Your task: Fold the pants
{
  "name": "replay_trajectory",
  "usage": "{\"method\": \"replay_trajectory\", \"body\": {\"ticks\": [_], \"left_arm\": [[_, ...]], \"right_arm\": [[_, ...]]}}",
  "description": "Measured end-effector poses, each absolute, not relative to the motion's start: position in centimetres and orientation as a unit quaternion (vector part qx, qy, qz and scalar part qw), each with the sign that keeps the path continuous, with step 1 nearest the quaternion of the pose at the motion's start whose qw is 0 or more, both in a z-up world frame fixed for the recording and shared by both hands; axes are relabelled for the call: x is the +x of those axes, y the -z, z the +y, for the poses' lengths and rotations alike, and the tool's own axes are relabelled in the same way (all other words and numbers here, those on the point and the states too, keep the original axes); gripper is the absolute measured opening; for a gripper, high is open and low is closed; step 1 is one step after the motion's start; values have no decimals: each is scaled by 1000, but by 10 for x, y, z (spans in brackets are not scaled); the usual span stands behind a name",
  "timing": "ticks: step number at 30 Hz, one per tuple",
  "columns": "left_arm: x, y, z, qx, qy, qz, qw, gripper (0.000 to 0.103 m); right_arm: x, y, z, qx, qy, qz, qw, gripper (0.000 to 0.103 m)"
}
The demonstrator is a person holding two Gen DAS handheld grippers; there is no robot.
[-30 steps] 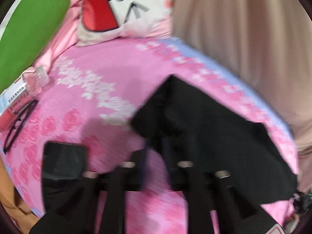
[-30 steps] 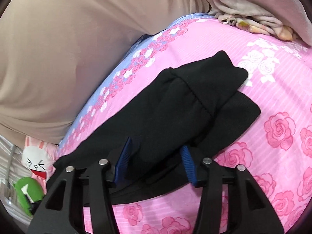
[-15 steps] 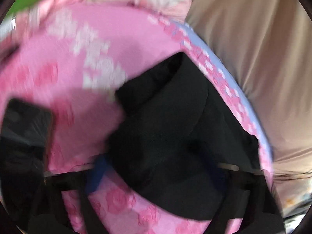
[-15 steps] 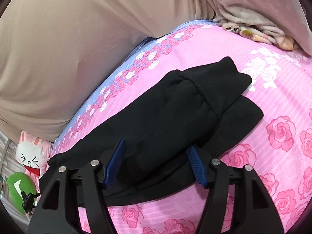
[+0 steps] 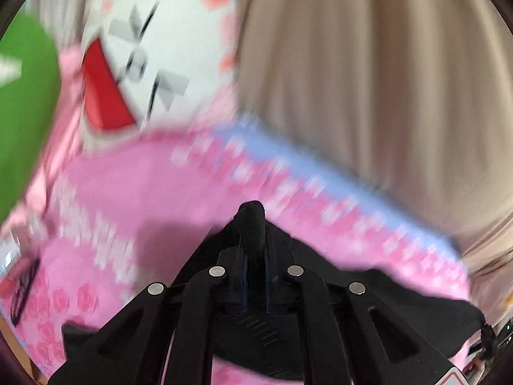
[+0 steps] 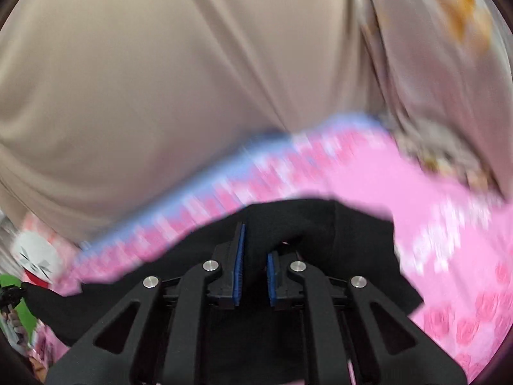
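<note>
The black pants [image 5: 400, 317] lie partly folded on a pink rose-print bedsheet [image 5: 154, 192]. My left gripper [image 5: 255, 256] is shut on a bunched fold of the pants, which sticks up between its fingers. My right gripper [image 6: 255, 256] is shut on another fold of the pants [image 6: 362, 256], pinched between its blue pads [image 6: 239, 263]. The cloth is lifted off the sheet at both grips. Both views are motion-blurred.
A beige curtain [image 5: 368, 80] hangs along the far edge of the bed. A white cartoon-face pillow [image 5: 154, 54] and a green cushion [image 5: 25, 106] sit at the left. A crumpled floral blanket [image 6: 449, 102] lies at the right. Glasses [image 5: 24, 285] rest at the left edge.
Both grippers were open over the pants; they have closed on folds of cloth and lifted them. The left gripper swung over the pants from beside them.
</note>
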State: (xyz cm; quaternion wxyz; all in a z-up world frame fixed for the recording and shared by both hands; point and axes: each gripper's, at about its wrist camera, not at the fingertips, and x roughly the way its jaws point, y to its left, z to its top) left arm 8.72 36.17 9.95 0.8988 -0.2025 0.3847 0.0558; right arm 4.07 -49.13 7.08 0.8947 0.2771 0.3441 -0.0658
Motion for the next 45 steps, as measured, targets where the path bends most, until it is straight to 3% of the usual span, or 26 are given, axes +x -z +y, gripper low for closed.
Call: {"method": "replay_trajectory", "body": {"ticks": [2, 5, 9, 11, 16, 17, 18, 19, 20, 23, 25, 26, 31, 37, 39, 41, 45], "left_arm": [[90, -51, 370, -195, -69, 429, 879, 7], [87, -10, 369, -177, -83, 454, 869, 12], [75, -17, 381, -190, -96, 454, 865, 24], [61, -31, 385, -183, -144, 450, 862, 40], [11, -96, 373, -184, -184, 380, 888, 48], [8, -108, 362, -187, -162, 366, 897, 55], [10, -114, 353, -186, -144, 358, 903, 71], [16, -119, 337, -186, -114, 352, 910, 80], [24, -118, 323, -187, -86, 354, 912, 89], [57, -86, 287, -194, -17, 402, 895, 86], [81, -42, 265, -193, 15, 471, 861, 53], [87, -19, 258, -183, 16, 506, 842, 31], [52, -8, 256, -133, 19, 497, 857, 27], [41, 4, 282, -166, 54, 489, 855, 22], [40, 3, 285, -167, 65, 485, 856, 21], [40, 3, 286, -164, 74, 480, 859, 21], [39, -13, 293, -180, 78, 460, 866, 18]], "right_arm": [[43, -30, -494, 303, 64, 398, 864, 11], [33, -24, -494, 316, 61, 388, 864, 15], [19, -24, -499, 325, 54, 387, 861, 21], [9, -25, -506, 342, 51, 378, 858, 25], [-27, -52, -508, 348, 116, 326, 871, 35], [-24, -65, -498, 331, 105, 320, 882, 35], [-18, -75, -485, 315, 84, 312, 892, 34], [-10, -84, -468, 297, 59, 315, 899, 35], [5, -95, -439, 272, 19, 324, 906, 40], [44, -109, -350, 214, -97, 351, 907, 56], [67, -110, -288, 173, -162, 370, 898, 56], [79, -109, -254, 154, -194, 380, 891, 56], [128, -103, -128, 81, -293, 413, 858, 54], [218, -67, -11, 26, -308, 479, 822, 35], [245, -49, 7, 6, -274, 496, 824, 32], [273, -40, 12, 8, -246, 474, 846, 20], [292, -44, 8, 59, -239, 468, 849, 19]]}}
